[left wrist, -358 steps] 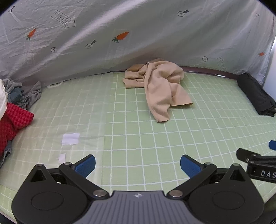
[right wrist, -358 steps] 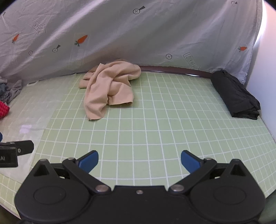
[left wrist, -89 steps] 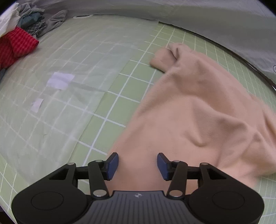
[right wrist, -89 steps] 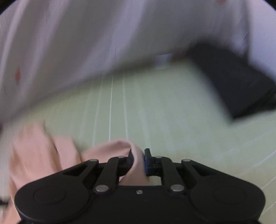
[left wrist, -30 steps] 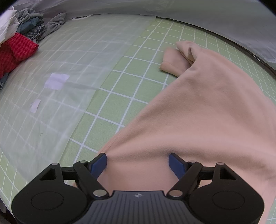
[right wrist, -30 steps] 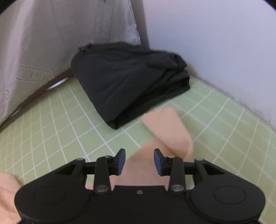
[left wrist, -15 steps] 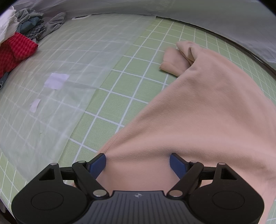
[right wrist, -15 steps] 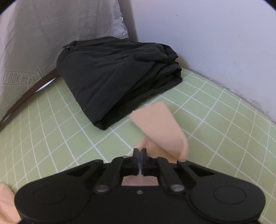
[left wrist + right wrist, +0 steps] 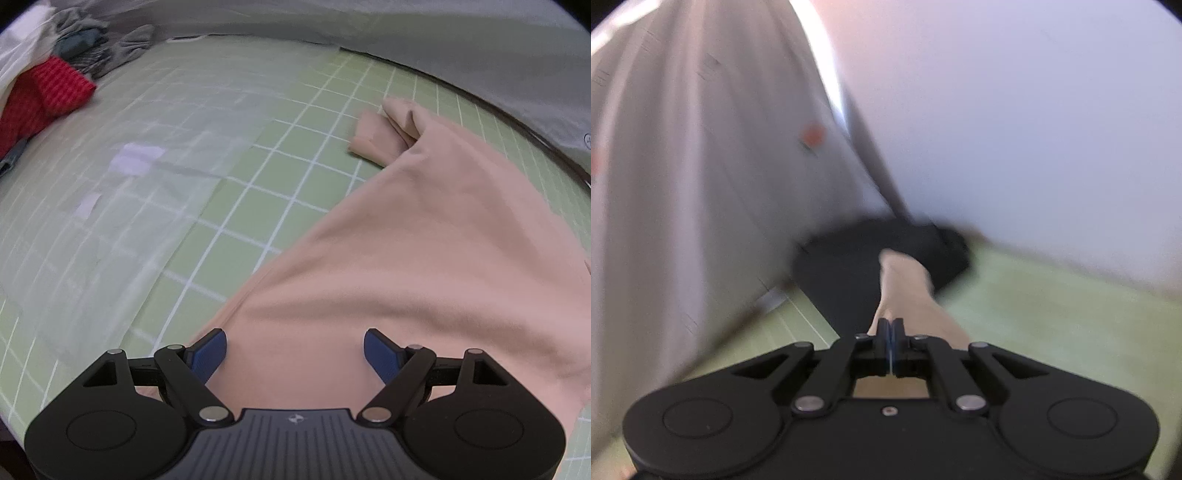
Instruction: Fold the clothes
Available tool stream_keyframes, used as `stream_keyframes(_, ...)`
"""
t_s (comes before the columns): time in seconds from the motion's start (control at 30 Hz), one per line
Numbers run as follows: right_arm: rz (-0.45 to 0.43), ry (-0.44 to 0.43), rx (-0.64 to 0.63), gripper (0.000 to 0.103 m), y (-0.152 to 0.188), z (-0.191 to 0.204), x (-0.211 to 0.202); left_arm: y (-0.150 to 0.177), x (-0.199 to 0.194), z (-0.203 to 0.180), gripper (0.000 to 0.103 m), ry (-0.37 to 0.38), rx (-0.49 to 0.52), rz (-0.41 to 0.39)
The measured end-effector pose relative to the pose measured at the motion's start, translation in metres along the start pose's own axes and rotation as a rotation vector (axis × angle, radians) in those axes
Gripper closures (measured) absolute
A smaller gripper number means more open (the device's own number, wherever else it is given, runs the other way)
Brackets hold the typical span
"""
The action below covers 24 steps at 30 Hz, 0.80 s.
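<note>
Left gripper (image 9: pixel 295 349): I am holding my blue fingers (image 9: pixel 207 350) spread wide, released, one to each side of the near edge of the garment, gripping nothing.
Right gripper (image 9: pixel 891 345): I am pressing my fingers together on a strip of the same beige cloth, which is rising ahead of the tips; this view is blurred.
Beige garment (image 9: pixel 424 258): it is lying spread over the right half of the green mat, the near edge running under my left gripper and one sleeve (image 9: pixel 384 136) bunched at the far end.
Green grid mat (image 9: pixel 280 177): it is covering the counter, white lines crossing it.
Clear plastic sheet (image 9: pixel 110 206): it is lying flat over the left part of the mat, two white patches showing on it.
Black folded garment (image 9: pixel 857 269): it is sitting on the mat ahead of my right gripper, next to the wall and behind the raised beige strip.
Pile of clothes (image 9: pixel 48 70): red, grey and white items are lying heaped at the far left, well apart from the beige garment.
Grey printed backdrop (image 9: pixel 406 33): it is hanging behind the counter.
</note>
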State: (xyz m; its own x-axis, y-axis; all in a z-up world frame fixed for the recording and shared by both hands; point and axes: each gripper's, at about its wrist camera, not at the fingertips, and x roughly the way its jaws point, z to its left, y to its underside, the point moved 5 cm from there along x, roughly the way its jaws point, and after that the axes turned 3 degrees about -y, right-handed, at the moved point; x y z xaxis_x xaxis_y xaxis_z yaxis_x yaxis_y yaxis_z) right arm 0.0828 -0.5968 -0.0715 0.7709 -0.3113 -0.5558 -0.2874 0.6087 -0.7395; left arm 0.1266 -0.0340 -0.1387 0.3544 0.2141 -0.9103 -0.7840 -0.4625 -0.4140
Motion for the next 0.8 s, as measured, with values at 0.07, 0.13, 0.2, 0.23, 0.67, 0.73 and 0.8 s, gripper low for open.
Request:
stream_keyframes(0.07,0.102,0.043,0.044,0.102,0.027,-0.023,0.003,0.008,-0.008,0.006,0.021,-0.002,-0.009,-0.012)
stream_keyframes(0.13,0.163,0.063,0.048,0.1,0.044,-0.034,0.001,0.016,-0.017,0.012,0.021,-0.006,-0.021,-0.022)
stream_keyframes(0.2,0.201,0.077,0.03,0.089,0.05,-0.037,0.002,0.024,-0.025,0.017,0.021,-0.002,-0.041,-0.022)
stream_keyframes(0.23,0.213,0.081,0.027,0.083,0.049,-0.037,0.002,0.027,-0.029,0.02,0.021,0.001,-0.051,-0.021)
stream_keyframes(0.67,0.378,0.1,-0.191,0.034,0.048,-0.02,0.062,0.051,-0.047,-0.005,0.021,0.021,-0.022,-0.023)
stream_keyframes(0.73,0.368,0.12,-0.213,0.051,0.049,-0.018,0.065,0.052,-0.047,-0.008,0.021,0.023,-0.022,-0.025)
stream_keyframes(0.8,0.346,0.075,-0.2,0.09,0.041,-0.014,0.068,0.051,-0.048,-0.01,0.021,0.024,-0.025,-0.029)
